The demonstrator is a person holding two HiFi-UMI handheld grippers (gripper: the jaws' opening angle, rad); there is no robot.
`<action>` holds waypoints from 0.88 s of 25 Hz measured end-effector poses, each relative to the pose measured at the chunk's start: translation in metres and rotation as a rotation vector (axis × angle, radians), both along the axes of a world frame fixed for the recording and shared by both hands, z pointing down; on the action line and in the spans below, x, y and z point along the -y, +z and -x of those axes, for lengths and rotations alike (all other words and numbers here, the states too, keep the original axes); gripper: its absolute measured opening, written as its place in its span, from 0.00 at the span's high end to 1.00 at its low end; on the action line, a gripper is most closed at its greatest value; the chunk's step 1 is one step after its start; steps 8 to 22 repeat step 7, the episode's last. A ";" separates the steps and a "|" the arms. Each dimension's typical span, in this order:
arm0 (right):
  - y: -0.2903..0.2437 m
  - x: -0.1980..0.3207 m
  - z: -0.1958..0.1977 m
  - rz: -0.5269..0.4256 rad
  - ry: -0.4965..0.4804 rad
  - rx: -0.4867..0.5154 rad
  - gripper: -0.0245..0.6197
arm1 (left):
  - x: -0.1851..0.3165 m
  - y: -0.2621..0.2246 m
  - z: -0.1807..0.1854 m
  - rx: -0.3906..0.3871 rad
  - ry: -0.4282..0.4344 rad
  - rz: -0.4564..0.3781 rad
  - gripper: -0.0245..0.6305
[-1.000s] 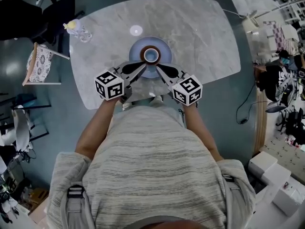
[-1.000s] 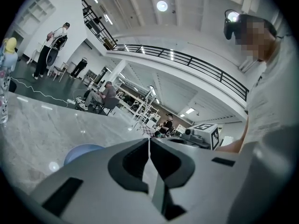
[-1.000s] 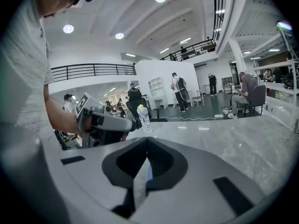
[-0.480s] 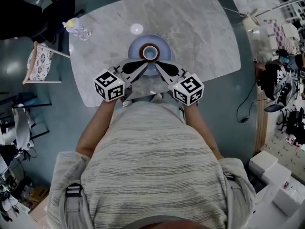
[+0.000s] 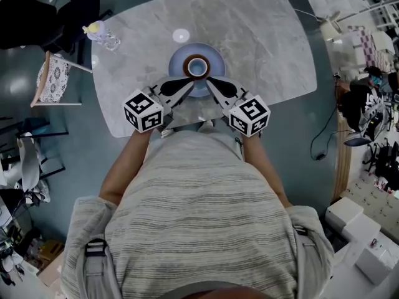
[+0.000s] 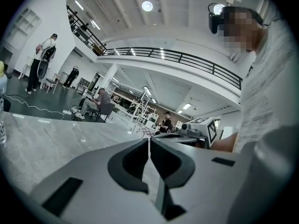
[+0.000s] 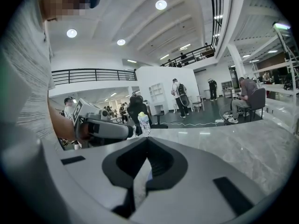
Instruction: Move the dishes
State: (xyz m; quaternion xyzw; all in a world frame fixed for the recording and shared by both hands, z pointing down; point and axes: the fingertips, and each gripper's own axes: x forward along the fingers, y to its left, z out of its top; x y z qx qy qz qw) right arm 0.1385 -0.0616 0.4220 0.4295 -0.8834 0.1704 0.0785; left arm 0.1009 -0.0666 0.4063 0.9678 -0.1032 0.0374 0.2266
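A blue plate [image 5: 215,60] lies on the grey marble table [image 5: 262,36], and a brown-rimmed cup [image 5: 197,67] stands in its middle. My left gripper [image 5: 189,83] [image 6: 149,139] and right gripper [image 5: 208,82] [image 7: 147,140] lie side by side over the plate's near rim, their tips converging just short of the cup. Both sets of jaws are shut tip to tip, and I see nothing held between them. In the right gripper view a sliver of blue shows through the slit behind the tips. The plate and cup are hidden in both gripper views.
A clear bottle with a yellow top [image 5: 100,35] [image 7: 144,123] stands at the table's far left corner, and a small white disc [image 5: 181,35] lies beyond the plate. A patterned chair [image 5: 53,80] stands left of the table. People and furniture fill the hall behind.
Almost nothing differs. Both grippers stay at the plate's near rim, and the plate and cup have not shifted.
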 end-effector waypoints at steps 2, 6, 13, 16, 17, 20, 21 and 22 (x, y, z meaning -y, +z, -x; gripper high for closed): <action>0.001 0.000 0.000 0.000 0.000 0.000 0.94 | 0.000 0.000 0.000 0.000 0.000 -0.001 0.92; 0.000 0.002 0.002 0.000 0.000 -0.005 0.94 | 0.001 0.000 0.001 0.004 0.005 -0.002 0.92; 0.000 0.002 0.002 0.000 0.001 -0.006 0.94 | 0.000 0.000 0.001 0.006 0.007 -0.002 0.92; 0.000 0.002 0.002 0.000 0.001 -0.006 0.94 | 0.000 0.000 0.001 0.006 0.007 -0.002 0.92; 0.000 0.002 0.002 0.000 0.001 -0.006 0.94 | 0.000 0.000 0.001 0.006 0.007 -0.002 0.92; 0.000 0.002 0.002 0.000 0.001 -0.006 0.94 | 0.000 0.000 0.001 0.006 0.007 -0.002 0.92; 0.000 0.002 0.002 0.000 0.001 -0.006 0.94 | 0.000 0.000 0.001 0.006 0.007 -0.002 0.92; 0.000 0.002 0.002 0.000 0.001 -0.006 0.94 | 0.000 0.000 0.001 0.006 0.007 -0.002 0.92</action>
